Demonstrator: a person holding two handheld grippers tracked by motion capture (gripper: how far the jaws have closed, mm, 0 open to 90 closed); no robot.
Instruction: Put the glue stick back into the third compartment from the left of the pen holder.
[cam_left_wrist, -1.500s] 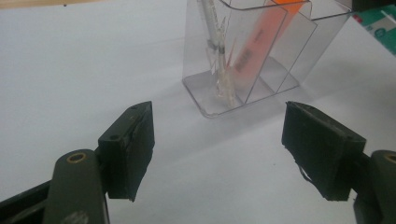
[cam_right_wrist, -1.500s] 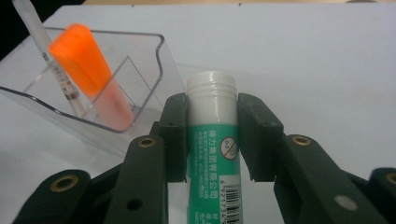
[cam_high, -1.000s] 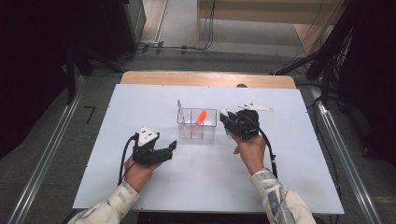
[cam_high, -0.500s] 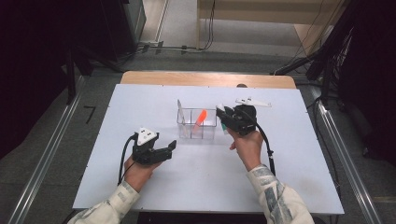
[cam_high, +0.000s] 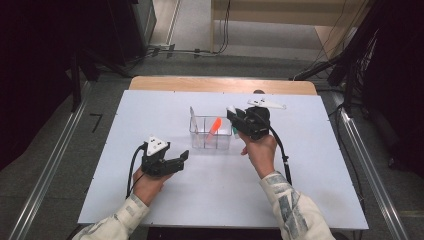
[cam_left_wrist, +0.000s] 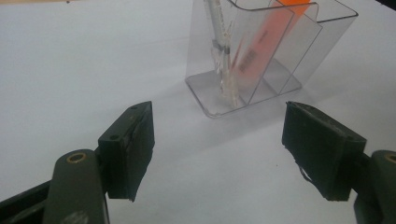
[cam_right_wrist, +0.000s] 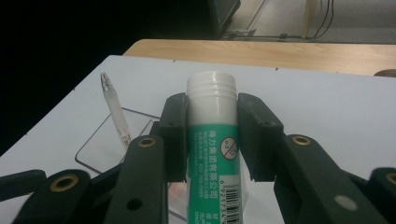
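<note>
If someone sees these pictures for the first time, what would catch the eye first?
Probably the green-and-white glue stick, clamped upright in the right tool just above the right end of the clear plastic organizer mid-table. Next, the orange marker leaning in the organizer's middle compartment, with a clear pen in the end compartment. The left tool rests open on the white table nearby.

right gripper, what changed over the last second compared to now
The right gripper, shut on the glue stick, has moved a little up the high view and now hangs over the right end of the clear organizer. Its fingers clamp the stick as before. The left gripper stayed open in place, and the orange marker and clear pen stand in the organizer unchanged.
</note>
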